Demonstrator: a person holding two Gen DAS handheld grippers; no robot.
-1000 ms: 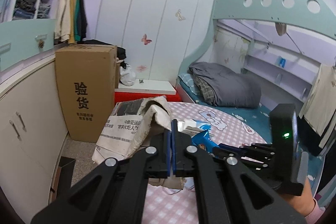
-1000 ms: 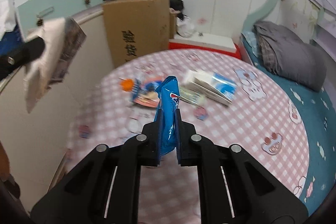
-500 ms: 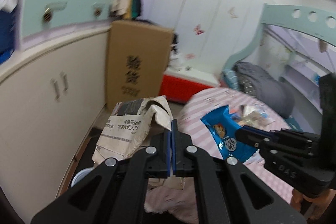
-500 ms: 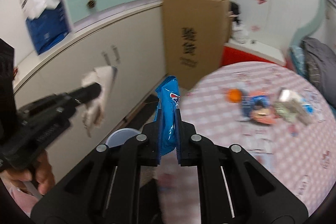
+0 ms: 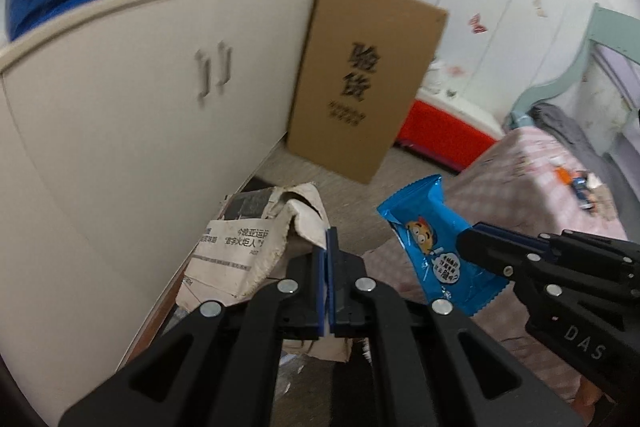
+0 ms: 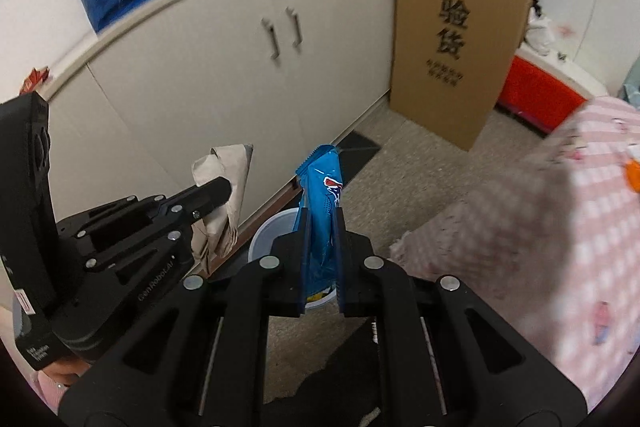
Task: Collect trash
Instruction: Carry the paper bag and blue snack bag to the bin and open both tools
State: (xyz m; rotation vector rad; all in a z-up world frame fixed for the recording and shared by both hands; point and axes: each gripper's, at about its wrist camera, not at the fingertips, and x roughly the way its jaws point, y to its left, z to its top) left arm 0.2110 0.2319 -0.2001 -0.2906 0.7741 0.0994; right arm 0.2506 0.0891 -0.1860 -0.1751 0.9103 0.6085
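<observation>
Both grippers swung off table [image 6: 580, 211], trash held

Crumpled newspaper [image 5: 256, 247]: a beige, creased wad printed with black Chinese text and a dark photo strip along its upper edge. It is pinched at one folded corner and hangs to the left of that pinch, held above the floor beside the cream cabinet. In the right wrist view the same wad [image 6: 228, 187] shows edge-on, drooping downward. Blue snack wrapper [image 5: 436, 247]: a glossy blue packet with a cartoon face, a white speech bubble and a serrated end seal. It is clamped near its lower end. In the right wrist view the wrapper [image 6: 322, 211] stands upright, over a white bin [image 6: 272, 231] on the floor.
</observation>
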